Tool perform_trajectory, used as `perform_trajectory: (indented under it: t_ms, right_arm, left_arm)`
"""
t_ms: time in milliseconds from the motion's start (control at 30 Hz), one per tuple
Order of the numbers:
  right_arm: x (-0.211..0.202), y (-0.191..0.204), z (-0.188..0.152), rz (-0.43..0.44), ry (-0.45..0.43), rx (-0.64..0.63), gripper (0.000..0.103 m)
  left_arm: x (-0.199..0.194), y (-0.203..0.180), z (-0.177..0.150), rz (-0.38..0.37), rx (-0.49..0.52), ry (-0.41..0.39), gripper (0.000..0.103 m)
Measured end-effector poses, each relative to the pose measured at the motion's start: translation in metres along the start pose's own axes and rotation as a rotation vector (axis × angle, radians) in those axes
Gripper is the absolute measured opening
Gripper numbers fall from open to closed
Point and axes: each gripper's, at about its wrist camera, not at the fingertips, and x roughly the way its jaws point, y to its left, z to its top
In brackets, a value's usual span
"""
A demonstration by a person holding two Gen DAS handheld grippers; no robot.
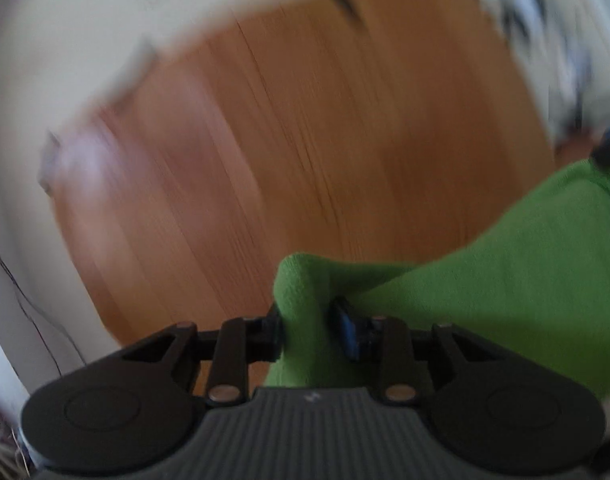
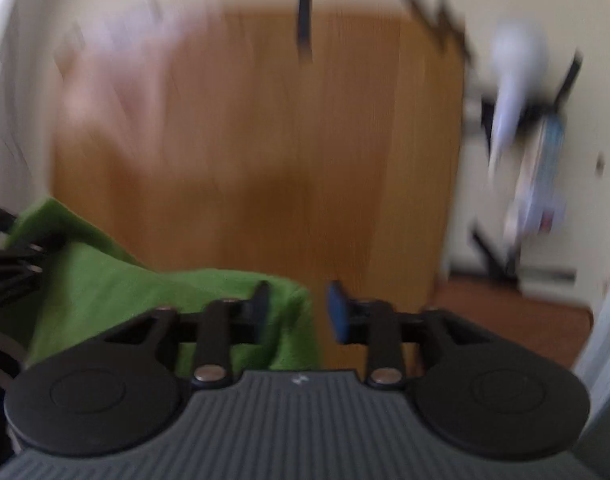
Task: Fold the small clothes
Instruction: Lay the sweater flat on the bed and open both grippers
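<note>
Left wrist footage showed the left gripper (image 1: 311, 328) with a bunched corner of the green cloth (image 1: 505, 280) between its fingers; the fabric filled the narrow gap and both pads seemed to press on it, so I took it for a pinch. From that corner the cloth ran off toward three o'clock, above the wooden tabletop (image 1: 305, 140), and at the two o'clock edge a dark shape with a touch of blue was probably the other tool, though the blur kept me from being sure. From the right wrist, the right gripper (image 2: 297, 312) had its fingers parted: the green corner lay against the left finger while a clear gap showed before the blue pad (image 2: 337, 312), so nothing was clamped there. To my eye the step was laying a fold down, and doing it well would mean letting both corners go only once the edge sat flat and square on the wood, then drawing the tools back without dragging the fabric. Only the right view showed the room beyond the table: a blurred dark stand (image 2: 517, 128) with pale things on it at two o'clock, and the black linkage of the left tool at nine o'clock. Only the left view showed the pinched corner close up.
</note>
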Motion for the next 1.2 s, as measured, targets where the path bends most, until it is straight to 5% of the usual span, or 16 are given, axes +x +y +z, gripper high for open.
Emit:
perform_trajectory:
  t_ms: [67, 167, 333, 400, 433, 467, 500, 567, 667, 800, 833, 900, 1033, 1100, 1200]
  right_arm:
    - [0.037, -0.007, -0.045, -0.033, 0.137, 0.009, 0.040]
    - [0.020, -0.041, -0.102, 0.095, 0.199, 0.163, 0.045]
    - [-0.040, -0.054, -0.171, 0.168, 0.309, 0.257, 0.062]
    - [-0.056, -0.041, -0.190, 0.170, 0.340, 0.221, 0.063]
    - [-0.062, -0.032, -0.198, 0.167, 0.364, 0.189, 0.061]
    - [-0.063, -0.024, -0.204, 0.170, 0.389, 0.161, 0.029]
    - [-0.066, -0.016, -0.210, 0.172, 0.397, 0.136, 0.009]
    - [-0.073, -0.012, -0.205, 0.136, 0.365, 0.100, 0.005]
    - [-0.085, -0.042, -0.194, -0.070, 0.286, 0.047, 0.005]
    - [-0.079, -0.114, -0.182, -0.611, 0.242, 0.020, 0.016]
    - [-0.087, -0.124, -0.179, -0.639, 0.246, 0.068, 0.021]
    - [-0.117, -0.124, -0.177, -0.440, 0.185, 0.230, 0.049]
    - [-0.145, -0.076, -0.194, 0.077, 0.250, 0.475, 0.050]
    - [-0.149, -0.036, -0.210, 0.240, 0.294, 0.493, 0.050]
    - [-0.148, 0.015, -0.229, 0.347, 0.357, 0.444, 0.050]
  left_arm:
    - [0.034, -0.010, -0.040, -0.063, -0.039, 0.169, 0.010]
    - [0.022, 0.010, -0.091, -0.139, -0.108, 0.177, 0.014]
    - [-0.038, 0.066, -0.148, -0.238, -0.245, 0.176, 0.047]
    - [-0.061, 0.075, -0.170, -0.263, -0.267, 0.191, 0.049]
    - [-0.068, 0.077, -0.178, -0.274, -0.278, 0.203, 0.051]
    - [-0.080, 0.080, -0.183, -0.283, -0.291, 0.215, 0.052]
    - [-0.089, 0.082, -0.189, -0.284, -0.306, 0.228, 0.053]
    - [-0.110, 0.089, -0.196, -0.276, -0.335, 0.252, 0.054]
    - [-0.135, 0.095, -0.213, -0.274, -0.378, 0.280, 0.055]
    - [-0.159, 0.101, -0.230, -0.282, -0.405, 0.307, 0.057]
    - [-0.164, 0.102, -0.232, -0.291, -0.413, 0.308, 0.058]
    - [-0.172, 0.103, -0.238, -0.318, -0.432, 0.309, 0.062]
    - [-0.172, 0.103, -0.246, -0.369, -0.473, 0.349, 0.066]
    - [-0.169, 0.106, -0.250, -0.398, -0.507, 0.385, 0.065]
    - [-0.172, 0.109, -0.253, -0.427, -0.527, 0.394, 0.057]
